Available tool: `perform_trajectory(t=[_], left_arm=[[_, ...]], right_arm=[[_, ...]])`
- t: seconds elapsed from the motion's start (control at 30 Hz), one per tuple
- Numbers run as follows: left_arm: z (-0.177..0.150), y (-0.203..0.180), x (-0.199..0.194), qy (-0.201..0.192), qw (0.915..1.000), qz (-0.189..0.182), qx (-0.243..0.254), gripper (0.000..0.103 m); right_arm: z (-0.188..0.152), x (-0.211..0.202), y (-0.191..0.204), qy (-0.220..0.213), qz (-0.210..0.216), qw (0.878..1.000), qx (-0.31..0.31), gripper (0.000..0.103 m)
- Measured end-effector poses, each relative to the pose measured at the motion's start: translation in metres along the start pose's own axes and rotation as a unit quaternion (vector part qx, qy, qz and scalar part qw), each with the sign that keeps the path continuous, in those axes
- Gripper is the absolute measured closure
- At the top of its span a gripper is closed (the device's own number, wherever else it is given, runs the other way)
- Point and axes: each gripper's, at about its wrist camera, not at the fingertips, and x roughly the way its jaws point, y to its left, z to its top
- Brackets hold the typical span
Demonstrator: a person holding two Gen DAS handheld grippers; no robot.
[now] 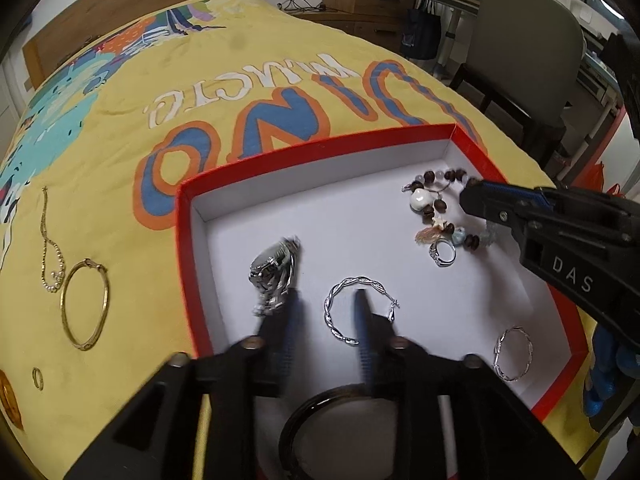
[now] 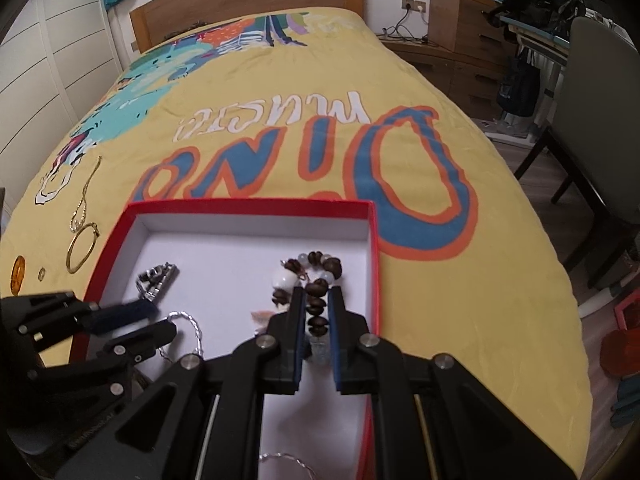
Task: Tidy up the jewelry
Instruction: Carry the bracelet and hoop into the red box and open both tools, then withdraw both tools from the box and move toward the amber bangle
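A red box (image 1: 182, 216) with a white floor lies on the yellow bedspread. Inside are a silver watch (image 1: 274, 270), a twisted silver hoop (image 1: 340, 316), a second hoop (image 1: 514, 354), a silver ring (image 1: 443, 253) and a brown bead bracelet (image 1: 434, 204). My left gripper (image 1: 326, 302) is open over the box, the watch just beyond its left finger. My right gripper (image 2: 316, 294) is open, its fingers on either side of the bead bracelet (image 2: 316, 276). On the bedspread left of the box lie a gold bangle (image 1: 84, 304), a gold chain (image 1: 50, 240) and a small ring (image 1: 38, 378).
An orange disc (image 2: 18, 274) lies at the bed's left edge. A grey chair (image 1: 524, 52) and a desk stand right of the bed. The wooden headboard (image 2: 248, 0) is at the far end. The box also shows in the right wrist view (image 2: 374, 240).
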Motion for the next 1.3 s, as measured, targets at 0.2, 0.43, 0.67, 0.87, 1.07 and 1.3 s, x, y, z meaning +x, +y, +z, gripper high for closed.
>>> perform_trajectory(t=[0.2, 0.43, 0.67, 0.87, 1.07, 1.3], left_arm=[[0.002, 0.001, -0.030, -0.024, 0.9997, 0.010, 0.004, 0.061], [-0.012, 0.009, -0.090, -0.063, 0.9970, 0.044, -0.008, 0.046], [-0.037, 0.022, -0.153, -0.094, 0.9922, 0.080, -0.021, 0.045], [-0.065, 0.037, -0.206, -0.124, 0.9852, 0.111, -0.041, 0.042], [-0.094, 0.052, -0.250, -0.145, 0.9783, 0.136, -0.060, 0.040], [-0.125, 0.062, -0.293, -0.161, 0.9714, 0.159, -0.072, 0.039]], right_arm=[[-0.002, -0.021, 0.001, -0.008, -0.005, 1.000, 0.004, 0.092], [-0.006, -0.066, 0.017, -0.029, -0.008, 1.000, 0.005, 0.073], [-0.021, -0.112, 0.044, -0.046, -0.004, 0.999, 0.006, 0.073], [-0.036, -0.152, 0.074, -0.065, 0.011, 0.998, 0.002, 0.073], [-0.049, -0.193, 0.108, -0.090, 0.028, 0.996, -0.007, 0.073], [-0.066, -0.232, 0.148, -0.115, 0.051, 0.992, -0.025, 0.073]])
